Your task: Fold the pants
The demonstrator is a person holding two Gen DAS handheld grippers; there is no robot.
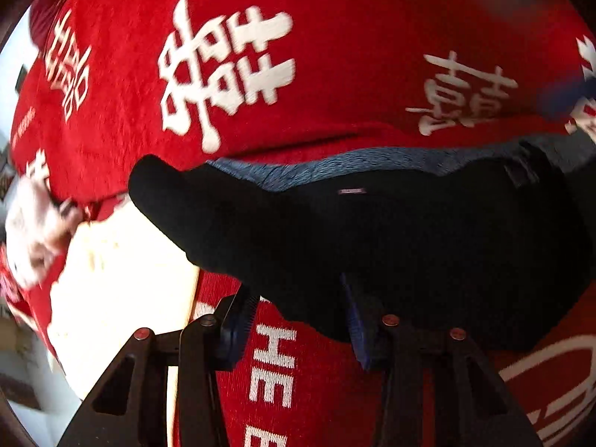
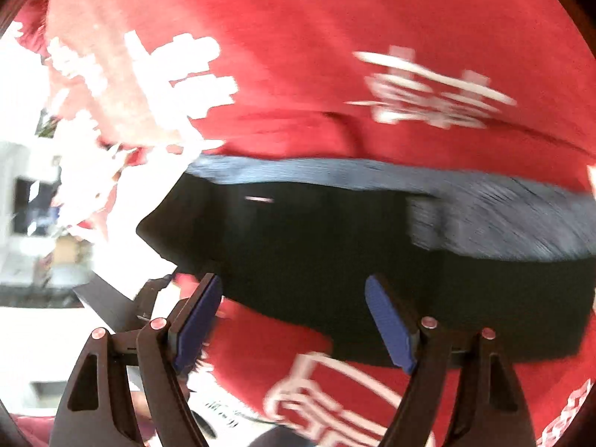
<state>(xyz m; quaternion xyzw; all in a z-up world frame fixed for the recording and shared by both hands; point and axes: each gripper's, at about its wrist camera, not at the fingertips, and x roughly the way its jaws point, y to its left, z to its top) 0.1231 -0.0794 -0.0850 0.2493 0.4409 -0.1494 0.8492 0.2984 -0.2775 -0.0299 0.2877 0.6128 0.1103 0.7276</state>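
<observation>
The black pants (image 1: 391,231) with a grey-blue waistband (image 1: 335,165) lie folded on a red blanket (image 1: 335,56) printed with white characters. My left gripper (image 1: 301,320) is open, its blue pads on either side of the near edge of the black fabric. In the right wrist view the pants (image 2: 335,246) lie across the middle with the waistband (image 2: 447,193) at the far side. My right gripper (image 2: 294,320) is open just above the near edge of the pants, holding nothing. The right view is blurred by motion.
The red blanket (image 2: 316,56) covers the surface under the pants. A bright white area (image 1: 123,290) lies at its left edge in the left wrist view. A white room with furniture (image 2: 37,205) shows at the left in the right wrist view.
</observation>
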